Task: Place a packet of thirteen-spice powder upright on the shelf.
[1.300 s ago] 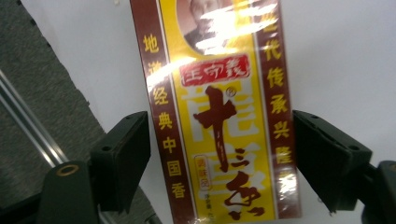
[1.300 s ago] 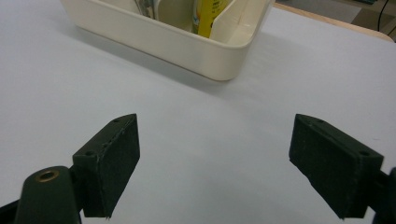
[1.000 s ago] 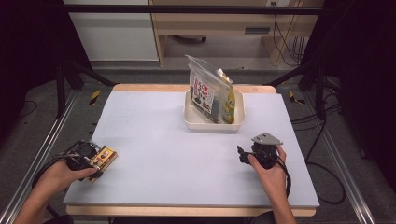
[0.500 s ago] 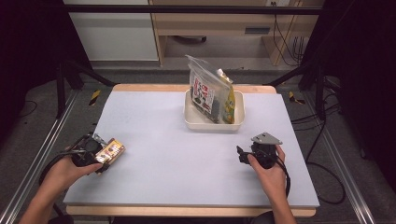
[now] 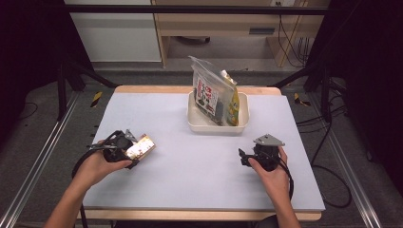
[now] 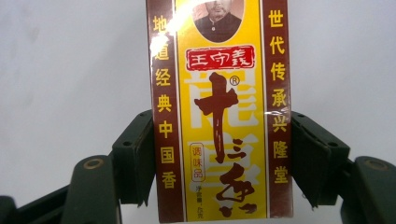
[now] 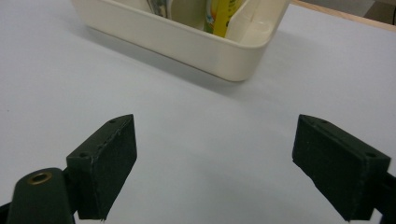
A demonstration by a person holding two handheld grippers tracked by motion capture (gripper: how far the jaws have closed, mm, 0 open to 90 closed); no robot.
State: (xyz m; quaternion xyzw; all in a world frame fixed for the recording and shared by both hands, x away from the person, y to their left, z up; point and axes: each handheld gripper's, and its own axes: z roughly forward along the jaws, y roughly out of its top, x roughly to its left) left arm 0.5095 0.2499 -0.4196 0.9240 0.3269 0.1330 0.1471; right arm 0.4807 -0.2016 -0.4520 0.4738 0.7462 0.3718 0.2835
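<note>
the left gripper (image 5: 124,148) pinches a yellow seasoning box (image 6: 220,112) by its long sides, well to the left of the cream tray (image 5: 216,128) and nearer the person. the right gripper (image 7: 215,163), jaws spread with nothing between them, sits just in front of that tray.

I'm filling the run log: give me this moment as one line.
left tool: shut on yellow-and-brown seasoning box | right tool: open, nothing between jaws | cream plastic tray: holds packets
</note>
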